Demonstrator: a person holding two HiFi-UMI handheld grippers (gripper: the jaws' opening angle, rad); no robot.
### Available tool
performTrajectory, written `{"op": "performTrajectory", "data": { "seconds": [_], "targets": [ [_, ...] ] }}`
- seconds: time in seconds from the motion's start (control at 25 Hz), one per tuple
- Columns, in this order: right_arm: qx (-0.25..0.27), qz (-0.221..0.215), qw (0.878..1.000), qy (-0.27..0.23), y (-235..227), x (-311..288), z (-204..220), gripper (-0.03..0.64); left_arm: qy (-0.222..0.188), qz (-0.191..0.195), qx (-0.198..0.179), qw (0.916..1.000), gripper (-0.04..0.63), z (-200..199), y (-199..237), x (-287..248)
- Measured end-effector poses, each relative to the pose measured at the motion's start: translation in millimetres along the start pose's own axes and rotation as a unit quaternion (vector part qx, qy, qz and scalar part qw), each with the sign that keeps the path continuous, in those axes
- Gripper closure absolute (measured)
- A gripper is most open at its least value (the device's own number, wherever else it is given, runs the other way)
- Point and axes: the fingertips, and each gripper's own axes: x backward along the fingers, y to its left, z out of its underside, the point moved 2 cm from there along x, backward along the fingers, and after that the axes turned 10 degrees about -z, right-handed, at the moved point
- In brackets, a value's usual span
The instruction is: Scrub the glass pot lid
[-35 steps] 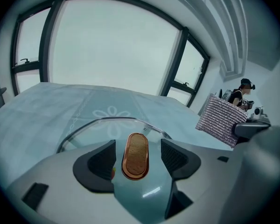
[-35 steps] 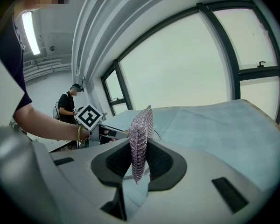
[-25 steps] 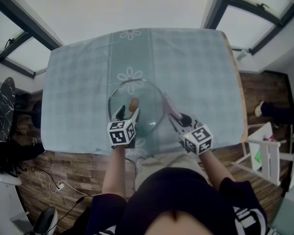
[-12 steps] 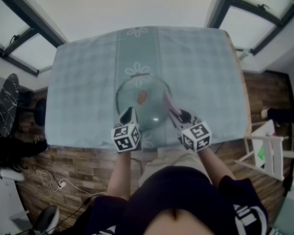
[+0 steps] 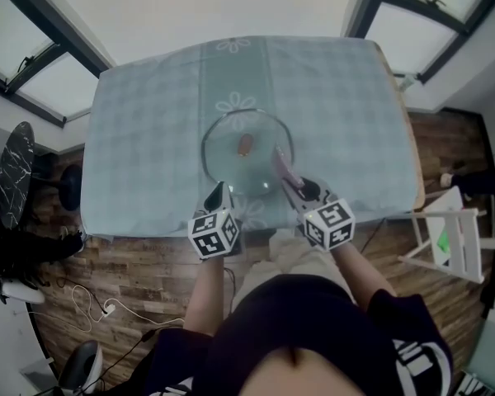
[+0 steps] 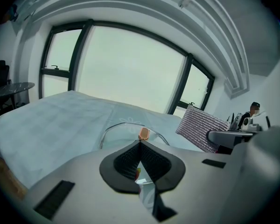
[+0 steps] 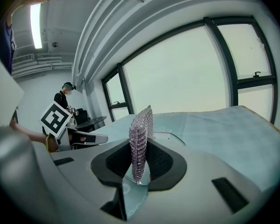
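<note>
Glass pot lid lies flat on checked tablecloth, mid-table, orange knob up

Left gripper at near table edge, just short of lid rim; jaws have just closed, pads meeting, nothing between them

Right gripper clamped on pink mesh scrubber, which stands up from the jaws; its tip overlaps lid's near right rim, contact unclear
</note>
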Motion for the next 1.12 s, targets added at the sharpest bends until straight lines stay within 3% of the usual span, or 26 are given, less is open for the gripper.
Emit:
{"op": "performTrajectory", "data": {
  "seconds": [1.12],
  "targets": [
    [0.012,0.028,1.000,-0.007,102.8,55.3,38.8,0.537,-0.004,0.056,0.007,0.9984,0.597,50.7,-2.9,102.2]
  ]
}}
